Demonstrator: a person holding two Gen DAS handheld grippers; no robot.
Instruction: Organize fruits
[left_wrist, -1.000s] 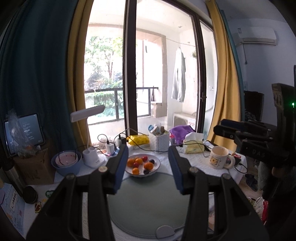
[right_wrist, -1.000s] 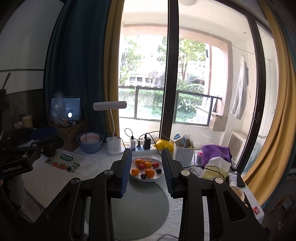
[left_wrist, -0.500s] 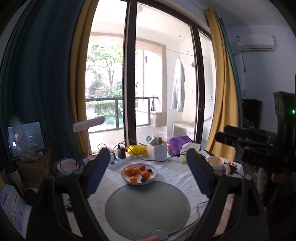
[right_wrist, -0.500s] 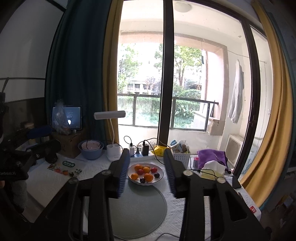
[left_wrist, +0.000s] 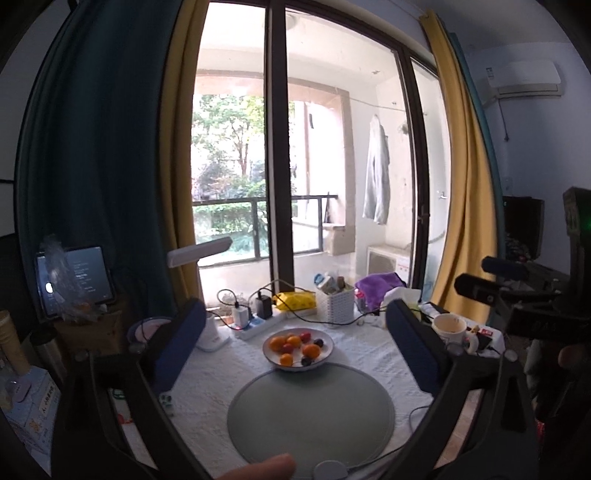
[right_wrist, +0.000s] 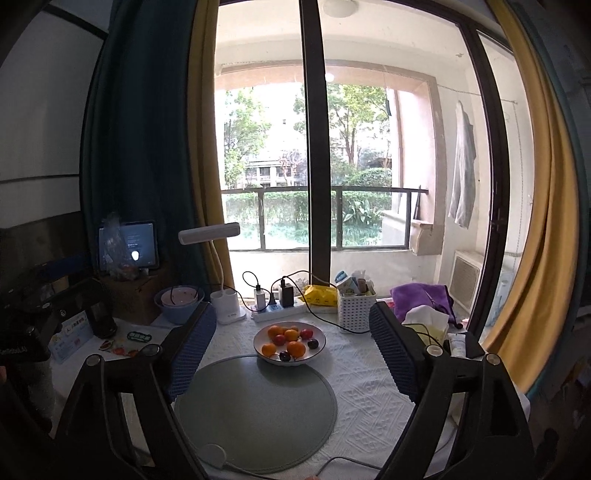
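Presumably the fruits (right_wrist: 290, 341) (small oranges, red and dark plum-like pcs) are light, round, smooth and easily bruised, so each is best pinched gently across its middle; they lie in the bowl (right_wrist: 321, 345) at the mat's (right_wrist: 255, 410) far edge. Both the left gripper (left_wrist: 295, 338) and right gripper (right_wrist: 291, 338) have just been opened wide, w/ nothing held or touched, fruit well ahead of the pads.

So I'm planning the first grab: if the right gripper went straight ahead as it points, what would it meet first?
Probably the fruit plate; the open right gripper frames it with nothing between, though depth is unclear.
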